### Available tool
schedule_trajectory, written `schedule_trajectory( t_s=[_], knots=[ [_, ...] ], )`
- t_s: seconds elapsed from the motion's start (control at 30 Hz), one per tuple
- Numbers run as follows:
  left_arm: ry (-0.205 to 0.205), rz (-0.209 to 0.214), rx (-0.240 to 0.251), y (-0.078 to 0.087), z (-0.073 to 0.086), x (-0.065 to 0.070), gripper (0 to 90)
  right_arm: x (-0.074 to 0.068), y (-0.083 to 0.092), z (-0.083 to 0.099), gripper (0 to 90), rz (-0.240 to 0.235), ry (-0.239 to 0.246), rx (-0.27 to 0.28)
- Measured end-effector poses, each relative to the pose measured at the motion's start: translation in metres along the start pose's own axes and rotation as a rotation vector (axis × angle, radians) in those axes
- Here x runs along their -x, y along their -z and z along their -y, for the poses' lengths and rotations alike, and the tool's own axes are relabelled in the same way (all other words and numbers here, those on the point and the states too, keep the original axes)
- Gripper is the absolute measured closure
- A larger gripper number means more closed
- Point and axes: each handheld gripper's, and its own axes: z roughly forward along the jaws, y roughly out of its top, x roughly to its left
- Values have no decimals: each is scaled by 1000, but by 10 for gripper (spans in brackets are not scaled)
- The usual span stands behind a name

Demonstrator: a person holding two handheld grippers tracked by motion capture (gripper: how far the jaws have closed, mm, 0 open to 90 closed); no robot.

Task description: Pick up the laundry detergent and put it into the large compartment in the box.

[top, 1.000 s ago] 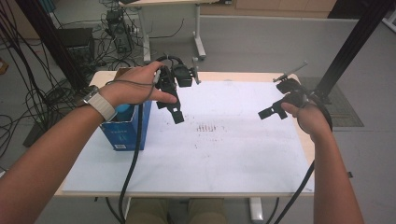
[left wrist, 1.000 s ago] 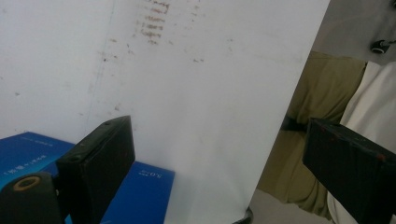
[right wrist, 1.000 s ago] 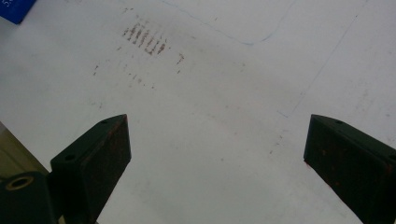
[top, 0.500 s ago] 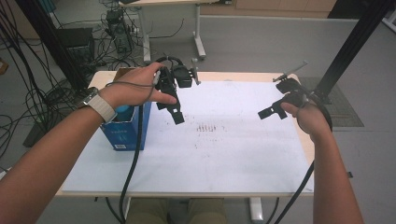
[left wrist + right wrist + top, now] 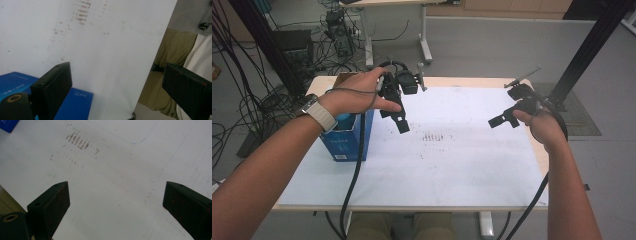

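Note:
My left gripper (image 5: pixel 398 120) is held above the white table sheet (image 5: pixel 452 165) just right of a blue box (image 5: pixel 343 142). In the left gripper view (image 5: pixel 117 87) its jaws stand wide apart with nothing between them, and the blue box (image 5: pixel 75 105) lies below. My right gripper (image 5: pixel 499 120) hovers near the table's right side, pointing left. Its own view (image 5: pixel 116 205) shows both jaws spread wide over the bare sheet (image 5: pixel 120 185), holding nothing.
Rows of brown scuff marks (image 5: pixel 434 137) stain the sheet's middle. Cables trail from both grippers off the table's front edge. Behind the table are another desk's legs (image 5: pixel 424 47), equipment with cables (image 5: pixel 337 35) and a black post (image 5: pixel 582 55). The person's trouser legs (image 5: pixel 165 72) show beyond the table edge.

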Motion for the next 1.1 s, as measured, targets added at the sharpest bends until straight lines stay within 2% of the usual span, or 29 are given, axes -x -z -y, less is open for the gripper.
schedule_trajectory(
  t_s=[1.03,1.1],
  knots=[
    [7,1,-8,-4,-1,0,97,0,1,3,70,0,1,3],
    [-1,1,-16,-4,-2,-1,97,0,1,3,70,-1,1,2]
  ],
)
